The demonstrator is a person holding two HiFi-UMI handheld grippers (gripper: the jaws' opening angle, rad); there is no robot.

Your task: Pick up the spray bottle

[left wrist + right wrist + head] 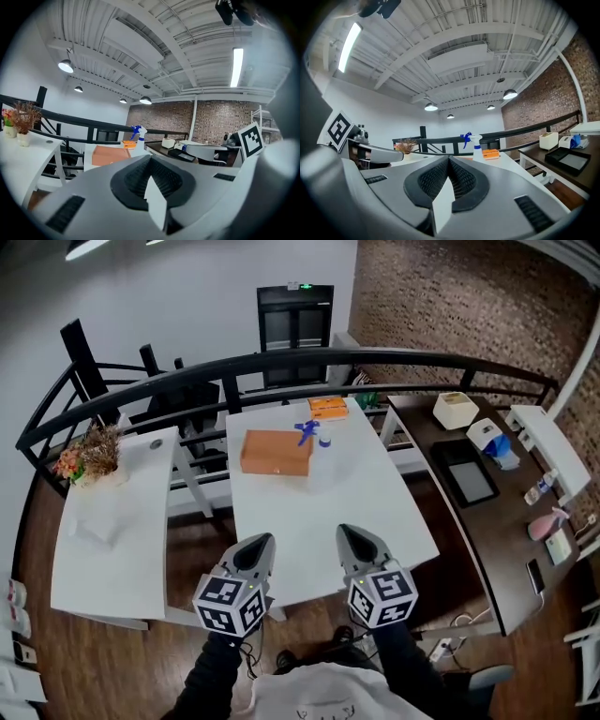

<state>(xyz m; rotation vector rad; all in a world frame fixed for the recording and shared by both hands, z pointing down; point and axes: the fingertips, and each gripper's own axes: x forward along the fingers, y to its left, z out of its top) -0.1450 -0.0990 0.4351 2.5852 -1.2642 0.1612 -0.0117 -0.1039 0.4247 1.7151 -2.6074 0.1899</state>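
The spray bottle (310, 434), white with a blue trigger head, stands upright on the far half of the white table (356, 493), just right of a brown cardboard box (277, 453). It also shows far ahead in both gripper views, as the bottle (138, 138) and the bottle (475, 144). My left gripper (257, 546) and right gripper (351, 534) hover side by side over the table's near edge, well short of the bottle. Seen along its own jaws, the left gripper (151, 157) is shut and empty, and the right gripper (449, 159) likewise.
An orange box (328, 408) lies behind the bottle. A second white table (112, 531) with a dried plant (89, 457) stands left. A dark desk (487, 540) with a black tray and small items runs along the right. A black railing (281, 362) curves behind.
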